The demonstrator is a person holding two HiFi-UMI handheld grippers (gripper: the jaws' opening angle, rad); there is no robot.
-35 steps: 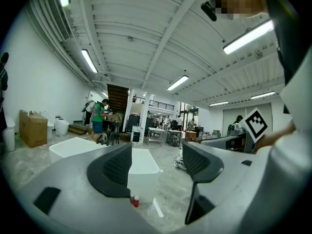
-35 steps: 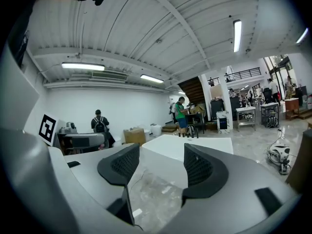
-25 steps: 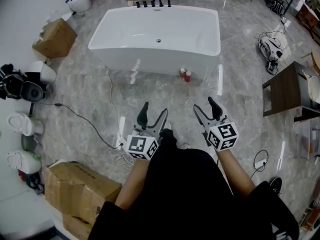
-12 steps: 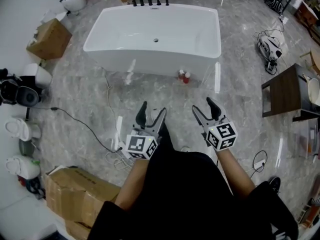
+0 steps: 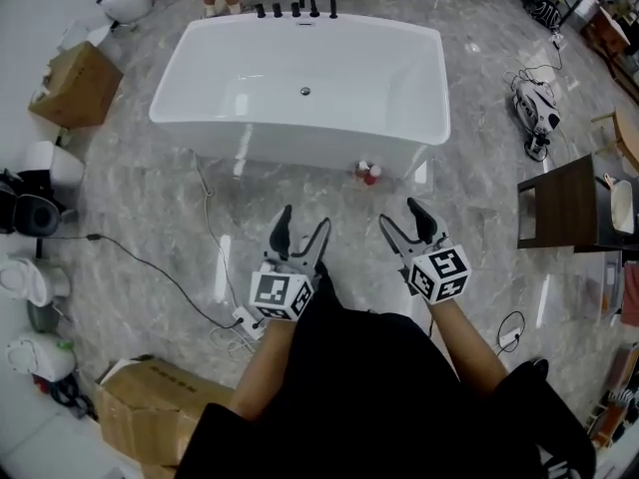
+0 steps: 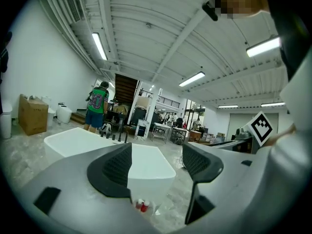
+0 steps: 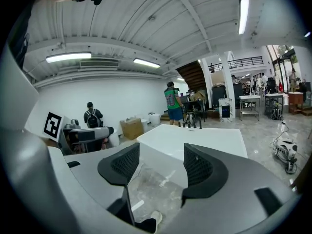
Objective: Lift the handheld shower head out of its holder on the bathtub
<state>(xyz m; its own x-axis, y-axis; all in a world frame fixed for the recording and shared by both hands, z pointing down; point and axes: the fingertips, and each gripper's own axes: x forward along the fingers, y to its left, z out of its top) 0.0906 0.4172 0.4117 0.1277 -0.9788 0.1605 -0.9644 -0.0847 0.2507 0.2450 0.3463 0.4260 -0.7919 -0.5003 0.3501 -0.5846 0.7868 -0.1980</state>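
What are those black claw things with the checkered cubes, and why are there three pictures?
They are two grippers, tools a person holds, one in each hand; the cubes are part of them. One picture comes from a camera on the person's head, looking down: the left gripper and right gripper point toward a white bathtub on a grey floor. The other two come from cameras riding on each gripper, looking out between its jaws. Both grippers are open and hold nothing. Black taps stand on the tub's far rim, and two small red bottles sit on the floor beside it.
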